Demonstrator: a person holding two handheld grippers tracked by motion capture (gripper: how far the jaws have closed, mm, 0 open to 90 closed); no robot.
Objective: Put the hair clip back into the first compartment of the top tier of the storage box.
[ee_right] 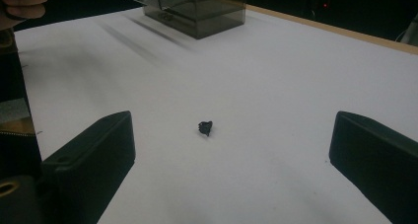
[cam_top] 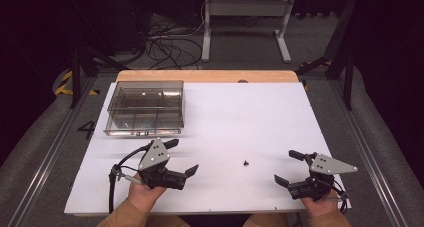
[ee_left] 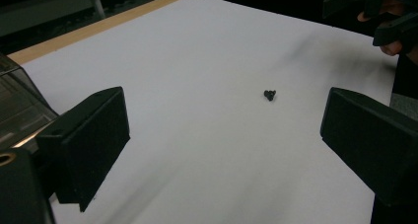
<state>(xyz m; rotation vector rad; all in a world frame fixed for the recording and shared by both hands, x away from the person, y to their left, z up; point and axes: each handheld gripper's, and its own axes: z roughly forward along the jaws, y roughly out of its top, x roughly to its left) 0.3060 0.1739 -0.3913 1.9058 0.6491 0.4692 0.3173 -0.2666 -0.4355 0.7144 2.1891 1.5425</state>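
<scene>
A tiny black screw-like part (cam_top: 246,163) lies on the white table sheet (cam_top: 240,117), between my two grippers. In the left gripper view the small part (ee_left: 269,94) sits ahead and slightly right of centre; in the right gripper view the part (ee_right: 205,127) lies just ahead between the jaws. My left gripper (cam_top: 181,157) is open and empty at the front left, pointing right. At the front right my right gripper (cam_top: 288,166) is open and empty too, pointing left. A smoky clear compartment box (cam_top: 146,107) stands at the back left.
The box (ee_right: 197,9) has several divided compartments and something small and metallic along its front ledge. A wooden strip (cam_top: 207,76) edges the far side of the table. Beyond it are cables and a white frame (cam_top: 246,22) on the floor.
</scene>
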